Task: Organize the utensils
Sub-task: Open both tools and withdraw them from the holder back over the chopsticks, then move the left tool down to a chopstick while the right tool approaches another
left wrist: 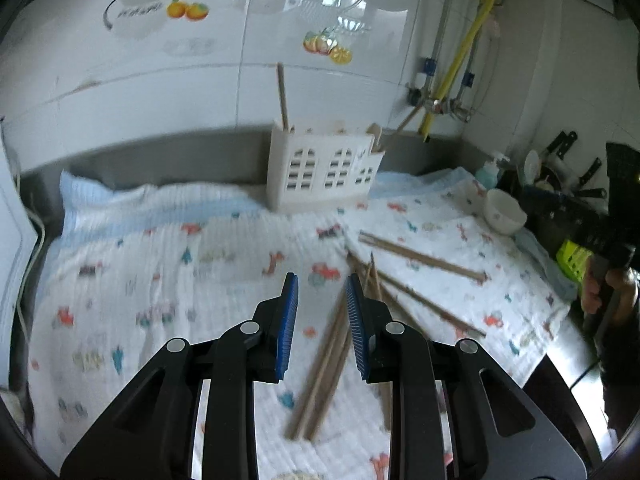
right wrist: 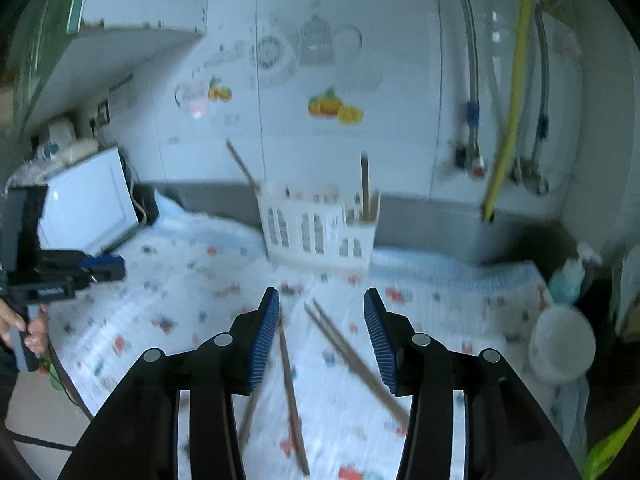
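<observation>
- My left tongs were open, blue pads apart, nothing gripped.
- Loose chopsticks lay scattered on the printed cloth, mostly ahead and to the right of the left tongs.
- One bundle of them ran under the gap between the left pads and back toward me, on the cloth, below the pads and not pinched; whether the right pad touched any I couldn't tell, too blurred.
- Two longer pairs fanned out right of the left tongs, well clear of the pads.
- My right tongs were open too, wider than the left, empty.
- In the right view a pair of sticks lay slanted on the cloth in the gap between the pads, nearer the right pad toward me.
- Another stick lay just beside the left pad, running back toward me; contact unclear from blur.
- White holder shaped like a house stood upright at the back of the cloth by the wall, well beyond both tongs.
- One stick stood upright in the holder's left end in the left view; the right view showed one leaning stick at its left and one upright at its right end.
- White bowl sat on the cloth's right edge, apart from the sticks.
- Left tongs also showed at the left edge of the right view, held in a hand.
</observation>
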`<act>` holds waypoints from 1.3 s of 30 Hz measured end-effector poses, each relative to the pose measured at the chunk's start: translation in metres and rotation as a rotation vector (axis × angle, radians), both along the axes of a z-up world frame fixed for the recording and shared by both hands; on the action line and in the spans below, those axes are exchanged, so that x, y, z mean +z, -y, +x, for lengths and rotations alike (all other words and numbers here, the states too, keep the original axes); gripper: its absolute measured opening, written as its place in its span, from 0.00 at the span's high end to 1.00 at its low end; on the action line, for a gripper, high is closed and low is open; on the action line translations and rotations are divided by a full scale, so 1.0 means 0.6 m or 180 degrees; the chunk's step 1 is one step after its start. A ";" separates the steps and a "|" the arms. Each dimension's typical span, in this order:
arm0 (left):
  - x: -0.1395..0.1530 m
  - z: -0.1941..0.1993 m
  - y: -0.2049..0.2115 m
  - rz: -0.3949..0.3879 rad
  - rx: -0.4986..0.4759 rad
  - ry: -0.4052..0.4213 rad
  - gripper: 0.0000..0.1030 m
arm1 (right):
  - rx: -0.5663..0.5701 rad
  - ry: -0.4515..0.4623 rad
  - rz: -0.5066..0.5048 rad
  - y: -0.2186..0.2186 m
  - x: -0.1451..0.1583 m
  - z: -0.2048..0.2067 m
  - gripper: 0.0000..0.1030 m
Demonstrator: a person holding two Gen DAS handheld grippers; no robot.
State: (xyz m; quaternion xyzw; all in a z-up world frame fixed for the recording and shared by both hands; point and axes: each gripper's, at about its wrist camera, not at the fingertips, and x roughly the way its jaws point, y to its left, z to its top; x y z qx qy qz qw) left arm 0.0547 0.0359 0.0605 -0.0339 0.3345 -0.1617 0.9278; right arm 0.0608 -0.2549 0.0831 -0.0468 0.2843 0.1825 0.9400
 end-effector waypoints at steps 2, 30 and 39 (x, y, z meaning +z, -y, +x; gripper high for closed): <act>-0.016 -0.016 -0.004 0.0002 0.0016 -0.0018 0.76 | -0.0040 -0.0098 0.0031 0.003 -0.028 -0.012 0.58; -0.104 -0.085 -0.014 0.0086 0.0048 -0.0203 0.76 | -0.0305 -0.0442 0.0208 0.010 -0.142 -0.066 0.58; -0.116 -0.081 -0.015 0.0044 -0.0020 -0.0241 0.76 | -0.0454 -0.0437 0.0183 0.020 -0.148 -0.075 0.58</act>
